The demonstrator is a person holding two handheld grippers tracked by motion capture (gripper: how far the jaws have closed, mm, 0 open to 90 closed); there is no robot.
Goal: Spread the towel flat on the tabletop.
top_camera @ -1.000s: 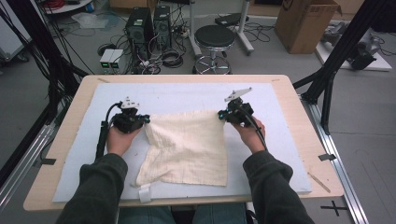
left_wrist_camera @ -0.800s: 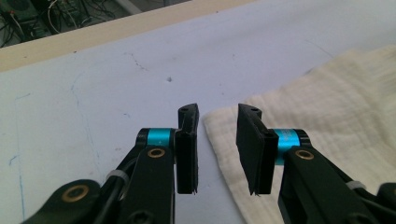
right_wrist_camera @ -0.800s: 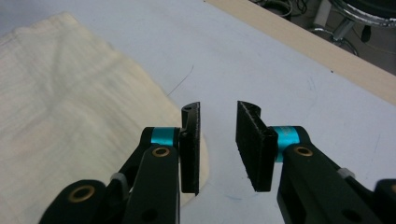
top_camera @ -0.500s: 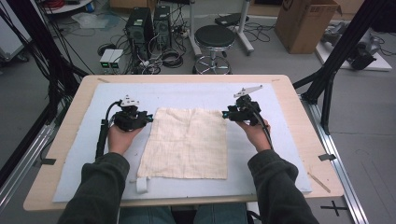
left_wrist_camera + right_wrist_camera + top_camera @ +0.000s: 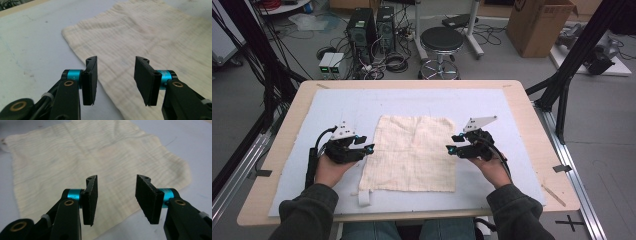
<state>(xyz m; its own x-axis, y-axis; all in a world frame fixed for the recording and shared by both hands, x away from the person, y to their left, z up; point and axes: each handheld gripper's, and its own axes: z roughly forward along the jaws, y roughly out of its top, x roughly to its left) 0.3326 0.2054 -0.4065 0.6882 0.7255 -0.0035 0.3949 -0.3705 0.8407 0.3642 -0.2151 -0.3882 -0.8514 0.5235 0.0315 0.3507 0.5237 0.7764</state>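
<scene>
A cream square cloth (image 5: 412, 152) lies spread flat in the middle of the pale blue mat (image 5: 492, 105). My left gripper (image 5: 368, 146) hovers at the cloth's left edge and my right gripper (image 5: 451, 149) at its right edge, both pointing inward. In the left gripper view the left gripper (image 5: 116, 62) stands open just above the cloth (image 5: 150, 32) near its edge. The right gripper (image 5: 116, 180) is likewise open over the cloth (image 5: 75, 152). Both pairs of jaws have just been opening, and their pads press on nothing.
The mat covers a wooden table (image 5: 532, 125). A small white tab (image 5: 364, 197) lies on the mat at the cloth's near left corner. Beyond the far edge stand a stool (image 5: 442, 40), computer towers (image 5: 372, 25) and a cardboard box (image 5: 539, 22).
Both grippers let go of the cloth's far corners and opened. The rumpled cloth now lies flat. Both hands moved back toward the person along the cloth's sides.
</scene>
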